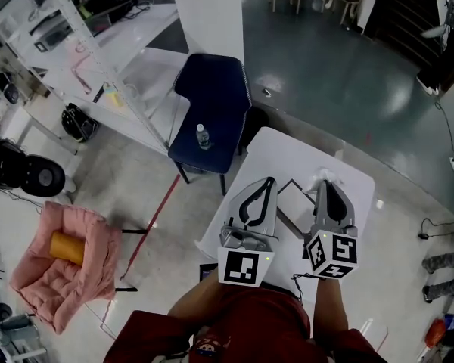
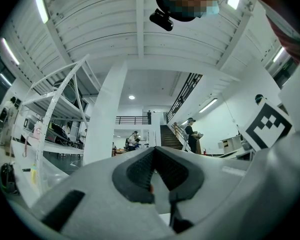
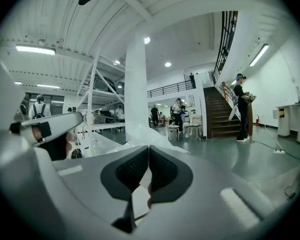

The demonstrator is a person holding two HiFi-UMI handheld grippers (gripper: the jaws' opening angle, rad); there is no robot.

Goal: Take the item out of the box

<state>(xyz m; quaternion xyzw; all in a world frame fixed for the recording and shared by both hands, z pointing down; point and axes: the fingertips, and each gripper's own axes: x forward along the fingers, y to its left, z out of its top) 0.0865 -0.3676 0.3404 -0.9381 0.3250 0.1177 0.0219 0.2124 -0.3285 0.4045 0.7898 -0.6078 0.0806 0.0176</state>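
On the white table [image 1: 284, 146] a white box with dark edges [image 1: 291, 200] lies between my two grippers, partly hidden by them. In the head view my left gripper [image 1: 270, 181] is over the box's left side. Its jaws meet at the tips with nothing between them. My right gripper [image 1: 323, 183] is at the box's right side. In the right gripper view it [image 3: 149, 147] is shut, and crumpled clear plastic [image 3: 140, 136] spreads out from its tips. Both gripper views look out level across the hall, so neither shows the box.
A dark blue chair [image 1: 212, 97] with a water bottle [image 1: 202, 136] on its seat stands past the table's far left corner. A pink cushion [image 1: 79, 274] holding an orange roll lies on the floor at the left. A shelving rack [image 1: 98, 59] stands beyond. People stand by the stairs [image 3: 220, 109].
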